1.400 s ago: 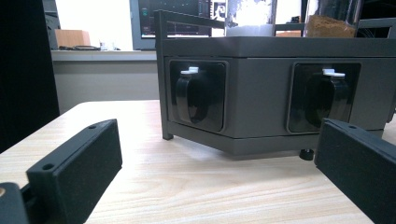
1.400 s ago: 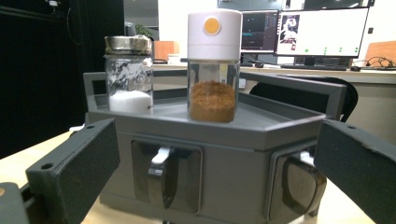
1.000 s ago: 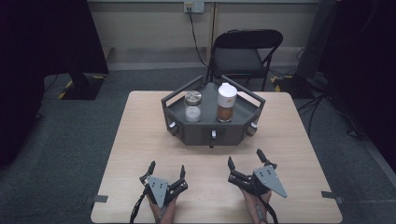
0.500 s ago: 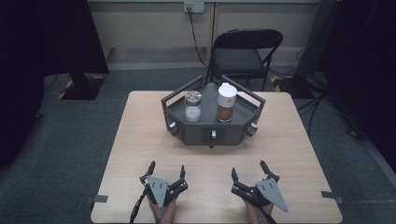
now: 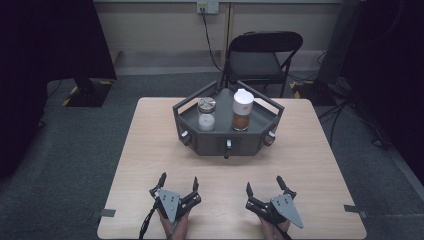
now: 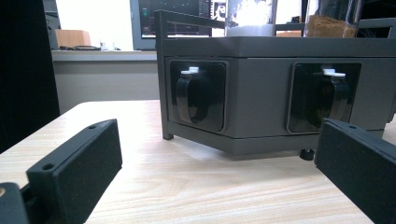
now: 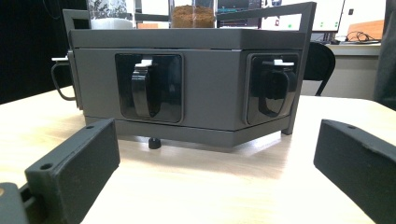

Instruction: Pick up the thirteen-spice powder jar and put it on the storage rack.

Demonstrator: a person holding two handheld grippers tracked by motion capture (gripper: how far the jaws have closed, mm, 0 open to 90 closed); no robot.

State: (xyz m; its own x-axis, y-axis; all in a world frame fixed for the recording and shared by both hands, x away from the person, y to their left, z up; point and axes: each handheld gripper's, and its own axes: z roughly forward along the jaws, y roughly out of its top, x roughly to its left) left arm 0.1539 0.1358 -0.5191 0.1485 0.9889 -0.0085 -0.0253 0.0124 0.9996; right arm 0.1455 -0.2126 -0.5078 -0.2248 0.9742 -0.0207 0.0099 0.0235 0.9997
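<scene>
A dark grey six-sided rack (image 5: 212,145) stands on the far middle of the wooden table (image 5: 150,150). On its top tray are a silver-lidded jar of white powder (image 5: 206,115) and a taller white-lidded jar of brown powder (image 5: 242,111). Its front faces carry recessed black loop handles with white tabs (image 6: 191,91) (image 7: 142,88). My left gripper (image 5: 179,179) rests open near the table's front edge, left of centre, with nothing between its jaws. My right gripper (image 5: 264,183) lies open beside it to the right, also holding nothing. Both point at the rack, well short of it.
A black folding chair (image 5: 265,55) stands behind the table's far edge. Bare tabletop lies between the grippers and the rack and on both sides of it. Tape marks sit at the table's near corners (image 5: 107,212).
My right gripper has drawn back a little toward the near table edge. The left gripper and the rack with its jars have not moved.
</scene>
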